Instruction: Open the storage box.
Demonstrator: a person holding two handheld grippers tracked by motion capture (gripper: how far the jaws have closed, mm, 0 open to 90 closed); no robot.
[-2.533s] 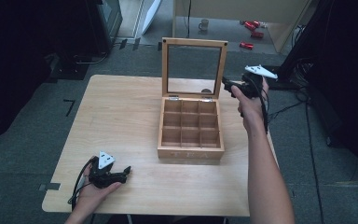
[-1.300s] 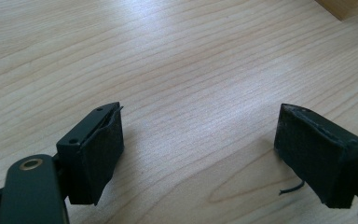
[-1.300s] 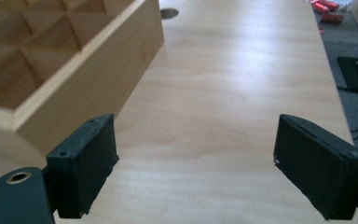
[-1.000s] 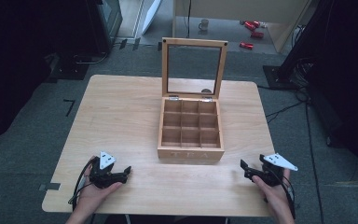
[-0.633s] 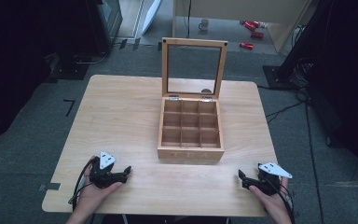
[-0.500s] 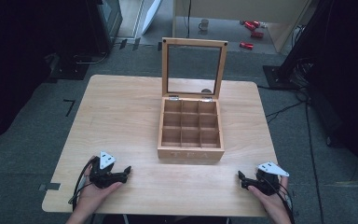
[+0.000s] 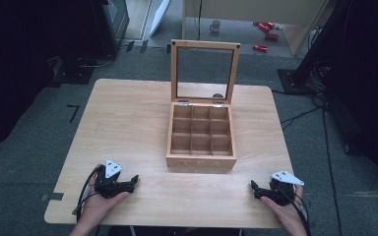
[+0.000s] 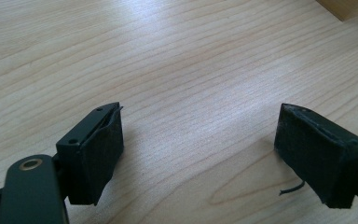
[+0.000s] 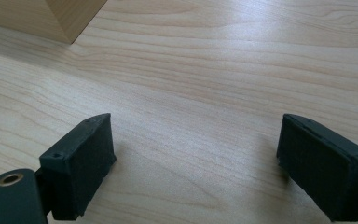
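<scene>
The pale wood-grain bench is filling the middle of the high view, and the square wooden box, marked TEA on its front, is sitting at centre with nine bare compartments and its glass-paned lid standing upright on small metal hinges. That lid is looking like the weak point: a knock from a hand reaching in could be slamming it shut or sliding the light box. The left gripper at lower left and right gripper at lower right are resting on the bench, jaws released, their black pads gripping nothing.
</scene>
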